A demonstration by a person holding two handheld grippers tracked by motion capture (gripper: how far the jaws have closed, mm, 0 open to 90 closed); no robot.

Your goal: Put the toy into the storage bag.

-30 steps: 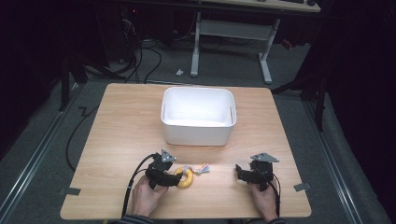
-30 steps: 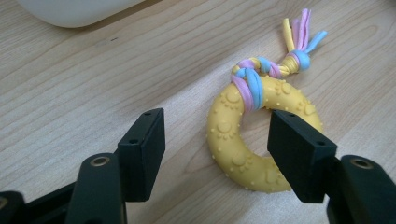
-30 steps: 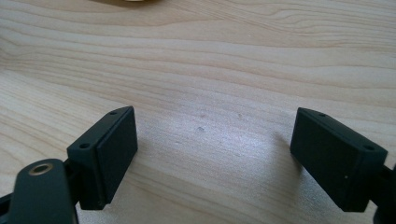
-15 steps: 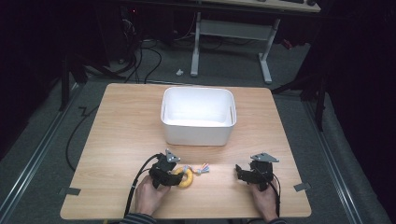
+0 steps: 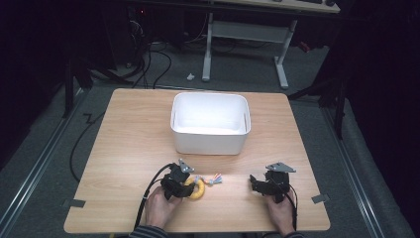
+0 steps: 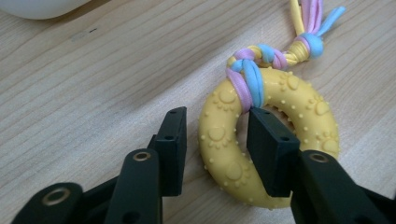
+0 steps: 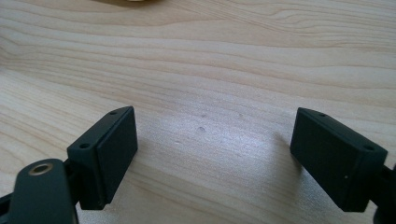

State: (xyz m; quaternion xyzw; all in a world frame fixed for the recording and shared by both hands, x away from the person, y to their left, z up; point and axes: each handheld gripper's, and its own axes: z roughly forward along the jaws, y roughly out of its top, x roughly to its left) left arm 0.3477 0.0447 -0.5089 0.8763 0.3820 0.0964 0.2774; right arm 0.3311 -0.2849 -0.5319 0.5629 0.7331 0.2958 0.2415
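Wood grain runs across the surface (image 5: 129,148), a light tabletop in the middle of the high view with dark floor all around it. A white tub (image 5: 209,124) stands on it, above centre in the frame, open side up.

Low in the frame and left of centre, the left gripper (image 5: 184,186) sits in a hand (image 5: 159,208) that comes up from the bottom edge. Its fingers (image 6: 173,144) straddle one side of a yellow ring toy (image 6: 224,140): in the left gripper view one finger stands outside the ring and the other pokes into its hole. There is a narrow gap between the outer finger and the rubber, so they are parted around it and not pressing it. The ring lies flat on the wood and is covered in little raised bumps and sun shapes. A braided cord (image 6: 261,60) of pink, blue and yellow is knotted onto it and trails off to the upper right of that view.

The right gripper (image 5: 258,184) is low and right of centre in the high view, well apart from the toy. Its fingers (image 7: 109,151) are spread wide over bare wood, gripping nothing.
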